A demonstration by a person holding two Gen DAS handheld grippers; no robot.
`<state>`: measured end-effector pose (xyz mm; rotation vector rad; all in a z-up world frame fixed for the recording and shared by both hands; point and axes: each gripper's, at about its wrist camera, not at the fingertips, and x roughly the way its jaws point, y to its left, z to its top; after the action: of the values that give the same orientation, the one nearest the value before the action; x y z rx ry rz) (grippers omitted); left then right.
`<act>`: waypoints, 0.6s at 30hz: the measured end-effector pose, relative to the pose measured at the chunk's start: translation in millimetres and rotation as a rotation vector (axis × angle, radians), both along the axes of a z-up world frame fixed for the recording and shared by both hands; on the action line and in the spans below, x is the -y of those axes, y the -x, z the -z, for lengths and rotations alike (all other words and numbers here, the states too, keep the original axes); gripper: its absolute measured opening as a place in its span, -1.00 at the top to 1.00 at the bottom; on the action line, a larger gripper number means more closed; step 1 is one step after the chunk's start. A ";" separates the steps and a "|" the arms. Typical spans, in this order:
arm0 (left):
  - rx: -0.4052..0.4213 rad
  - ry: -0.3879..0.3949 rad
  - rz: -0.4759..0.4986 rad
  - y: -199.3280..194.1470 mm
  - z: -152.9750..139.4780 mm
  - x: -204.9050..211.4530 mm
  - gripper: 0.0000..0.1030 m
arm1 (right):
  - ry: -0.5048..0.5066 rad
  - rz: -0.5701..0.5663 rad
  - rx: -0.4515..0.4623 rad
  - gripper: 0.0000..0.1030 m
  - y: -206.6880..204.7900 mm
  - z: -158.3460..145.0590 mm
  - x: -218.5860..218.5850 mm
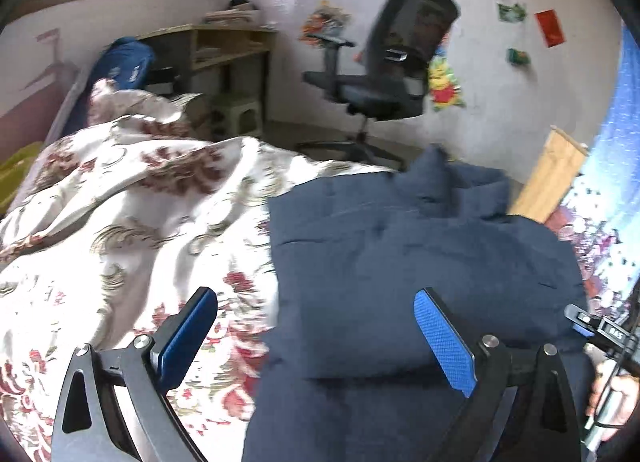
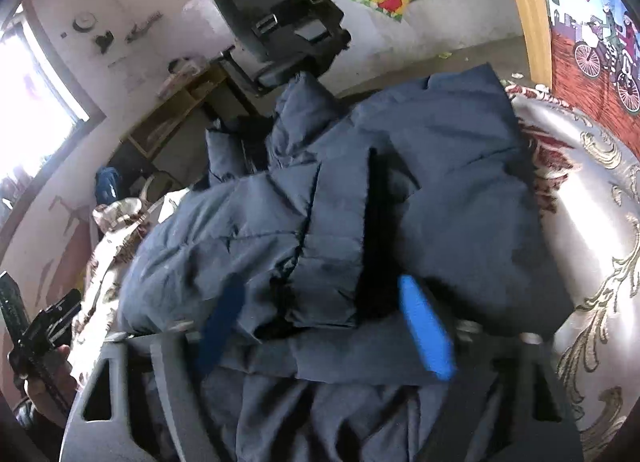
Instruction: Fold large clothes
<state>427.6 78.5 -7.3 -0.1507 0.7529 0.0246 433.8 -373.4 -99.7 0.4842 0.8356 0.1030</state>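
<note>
A large dark blue padded jacket (image 1: pixel 424 258) lies folded on a bed with a floral cover (image 1: pixel 120 230). My left gripper (image 1: pixel 316 302) is open and empty, hovering over the jacket's left edge; its left finger is above the bedcover, its right finger above the jacket. In the right wrist view the jacket (image 2: pixel 440 182) fills the middle, bunched in layers with a dark zip line. My right gripper (image 2: pixel 320 294) is open close over the jacket, with fabric between and under its blue pads (image 2: pixel 424 326); the view is blurred. The right gripper's body shows at the left view's right edge (image 1: pixel 604 334).
A black office chair (image 1: pixel 384 78) stands beyond the bed's foot. A wooden desk (image 1: pixel 224 50) with a small stool (image 1: pixel 240 114) is at the back wall. A wooden board (image 1: pixel 548 178) and a printed wall cloth (image 2: pixel 592 34) are to the right.
</note>
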 end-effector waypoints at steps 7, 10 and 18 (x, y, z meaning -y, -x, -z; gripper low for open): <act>-0.028 -0.066 0.003 -10.3 21.5 0.3 -0.93 | 0.104 0.008 0.008 0.91 10.5 -8.8 -16.5; -0.018 -0.067 0.024 -10.5 19.3 9.2 -0.93 | 0.114 0.013 0.089 0.92 29.8 -30.0 -5.7; -0.034 -0.155 0.089 -25.7 22.2 45.0 -0.93 | 0.195 0.100 0.127 0.92 44.1 -51.7 39.3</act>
<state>453.3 33.5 -29.5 0.0308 0.7874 0.0008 389.7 -412.8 -48.0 0.3311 0.6875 -0.0395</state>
